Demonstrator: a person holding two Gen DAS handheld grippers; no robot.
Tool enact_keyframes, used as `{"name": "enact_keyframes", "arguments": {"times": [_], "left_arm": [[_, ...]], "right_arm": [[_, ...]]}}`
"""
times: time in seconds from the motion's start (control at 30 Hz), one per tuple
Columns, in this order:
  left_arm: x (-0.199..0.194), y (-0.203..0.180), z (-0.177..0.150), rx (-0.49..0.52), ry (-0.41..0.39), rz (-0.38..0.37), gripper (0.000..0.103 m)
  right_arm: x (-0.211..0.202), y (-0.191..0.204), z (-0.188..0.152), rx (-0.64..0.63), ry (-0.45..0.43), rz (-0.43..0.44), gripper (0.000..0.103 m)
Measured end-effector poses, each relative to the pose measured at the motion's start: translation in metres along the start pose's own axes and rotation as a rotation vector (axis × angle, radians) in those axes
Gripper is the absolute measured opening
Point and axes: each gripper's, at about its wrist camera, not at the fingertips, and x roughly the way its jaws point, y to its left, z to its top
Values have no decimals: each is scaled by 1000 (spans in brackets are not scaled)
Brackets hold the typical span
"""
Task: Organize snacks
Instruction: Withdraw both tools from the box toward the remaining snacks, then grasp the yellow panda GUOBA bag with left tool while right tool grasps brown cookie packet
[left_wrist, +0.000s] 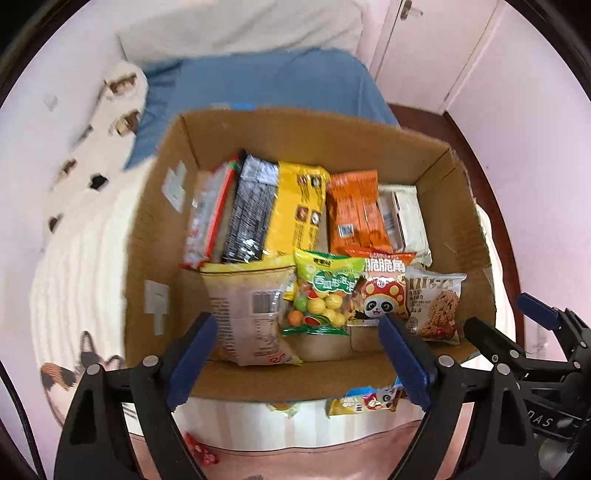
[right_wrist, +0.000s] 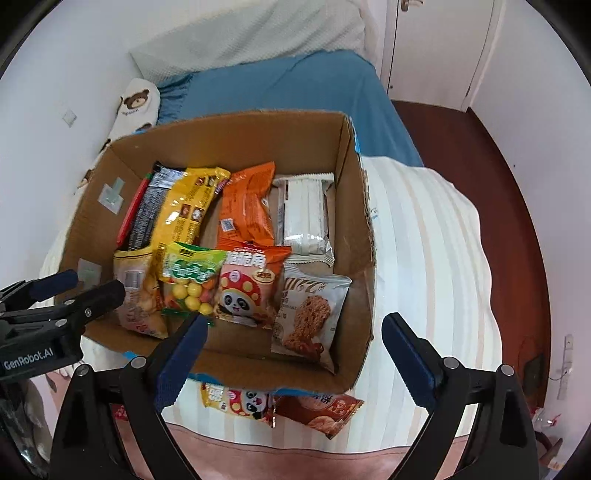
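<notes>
Right gripper (right_wrist: 295, 354) spread, empty | cookie packet (right_wrist: 308, 321) just ahead (inside box (right_wrist: 354, 229))

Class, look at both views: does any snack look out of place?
Yes. A yellow panda snack packet and a reddish-brown snack packet lie on the striped bedding, outside the brown cardboard box holding the other snacks.

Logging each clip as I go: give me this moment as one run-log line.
left gripper: open, empty | right gripper: open, empty | cardboard box: on bed, holds snack packets | panda snack packet: outside, beside box
</notes>
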Motion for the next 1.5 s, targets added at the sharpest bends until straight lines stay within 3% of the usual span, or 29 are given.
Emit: {"name": "enact_keyframes", "arguments": {"times": [0.5, 0.7, 0.87, 1.1, 1.3, 1.5], "left_arm": [[-77, 1, -48, -8, -192, 27, 89], [-102, 0, -65, -20, -271, 58, 89], [-106, -5, -76, -24, -287, 86, 100], [-53, -10, -98, -80, -154, 51, 102], [29, -29, -115, -190, 6, 26, 102], [104, -73, -113, -192, 81, 93, 102]], "right_arm": [[-86, 13, -43, -7, -216, -4, 98], [-109, 16, -57, 7, -251, 35, 100], [-108, 8, -69, 22, -239, 62, 101], [-53, -31, -91, 40, -82, 82, 101], [15, -67, -108, 21, 55, 95, 100], [54, -105, -121, 26, 123, 50, 98]]}}
